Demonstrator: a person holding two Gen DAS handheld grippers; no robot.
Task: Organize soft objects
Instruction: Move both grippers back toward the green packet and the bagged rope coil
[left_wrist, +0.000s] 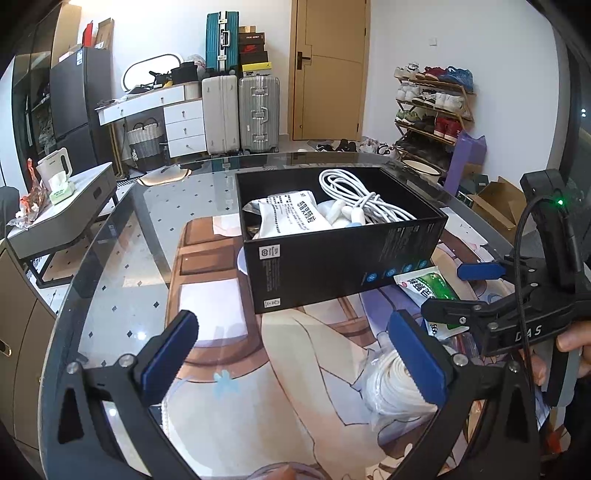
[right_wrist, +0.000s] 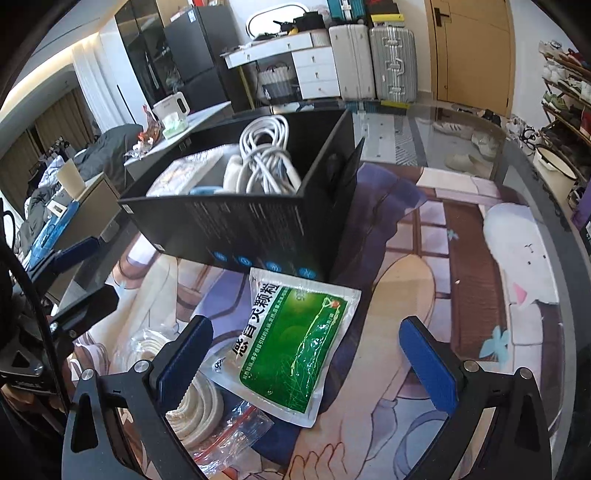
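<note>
A black open box (left_wrist: 332, 266) stands on the glass table; it holds a white pouch (left_wrist: 291, 218) and a coiled white cable (left_wrist: 354, 195). It also shows in the right wrist view (right_wrist: 240, 218). A green and white sachet (right_wrist: 295, 343) lies in front of the box, between my right gripper's (right_wrist: 306, 354) open fingers. A bagged coil of white cord (right_wrist: 195, 410) lies by the right gripper's left finger; it also shows in the left wrist view (left_wrist: 391, 384). My left gripper (left_wrist: 295, 350) is open and empty, just short of the box. The right gripper (left_wrist: 465, 291) also shows there over the sachet (left_wrist: 428, 291).
The round glass table (left_wrist: 122, 258) covers an illustrated mat (right_wrist: 424, 288). Behind it are suitcases (left_wrist: 240, 110), a white desk (left_wrist: 147, 103), a shoe rack (left_wrist: 432, 107) and a door (left_wrist: 328, 66). A side table with a kettle (left_wrist: 55, 166) stands at the left.
</note>
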